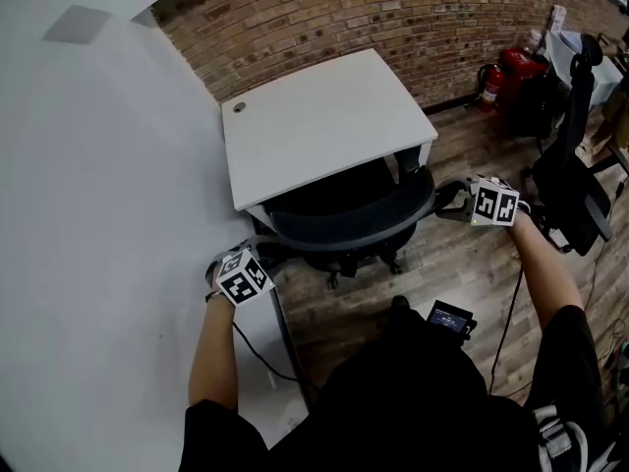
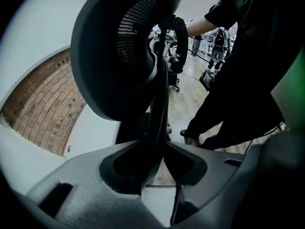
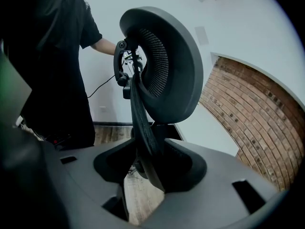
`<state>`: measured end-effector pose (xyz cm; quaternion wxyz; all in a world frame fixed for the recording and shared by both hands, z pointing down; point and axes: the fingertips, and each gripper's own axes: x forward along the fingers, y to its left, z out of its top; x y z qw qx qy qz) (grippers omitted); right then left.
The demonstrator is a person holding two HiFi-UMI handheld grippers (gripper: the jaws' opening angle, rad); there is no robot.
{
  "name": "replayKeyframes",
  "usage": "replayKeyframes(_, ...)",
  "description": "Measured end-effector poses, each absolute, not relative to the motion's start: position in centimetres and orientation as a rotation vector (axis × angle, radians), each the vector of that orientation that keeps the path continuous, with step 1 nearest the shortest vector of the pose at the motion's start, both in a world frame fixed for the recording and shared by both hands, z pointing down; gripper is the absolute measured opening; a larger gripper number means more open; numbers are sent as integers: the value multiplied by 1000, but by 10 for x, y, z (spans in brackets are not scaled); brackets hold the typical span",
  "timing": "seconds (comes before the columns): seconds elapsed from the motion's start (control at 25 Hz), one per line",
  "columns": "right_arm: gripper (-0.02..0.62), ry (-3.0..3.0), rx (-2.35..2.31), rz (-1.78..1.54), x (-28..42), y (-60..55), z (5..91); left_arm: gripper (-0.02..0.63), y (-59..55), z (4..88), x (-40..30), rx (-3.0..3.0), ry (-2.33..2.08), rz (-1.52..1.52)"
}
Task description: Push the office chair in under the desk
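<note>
The black office chair stands with its seat under the white desk; its curved backrest sticks out at the desk's front edge. My left gripper is at the backrest's left end and my right gripper at its right end. In the left gripper view the backrest rim runs between the jaws of the left gripper, and both jaw tips meet it. In the right gripper view the rim lies inside the wide jaws of the right gripper, with floor showing beside it. The mesh headrest rises above.
A white wall runs close along the left of the desk, a brick wall behind it. A second black chair and a red fire extinguisher stand at the right on the wood floor. A cable hangs from my left hand.
</note>
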<state>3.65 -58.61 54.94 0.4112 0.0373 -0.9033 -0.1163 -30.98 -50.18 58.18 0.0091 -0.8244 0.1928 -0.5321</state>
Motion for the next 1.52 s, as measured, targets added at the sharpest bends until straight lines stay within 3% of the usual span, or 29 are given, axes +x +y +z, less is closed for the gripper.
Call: replayKeyframes(1.52,181,-2336,-7,-342,-18,-753,548,169,-654,579,-362,-2524,852,-1630)
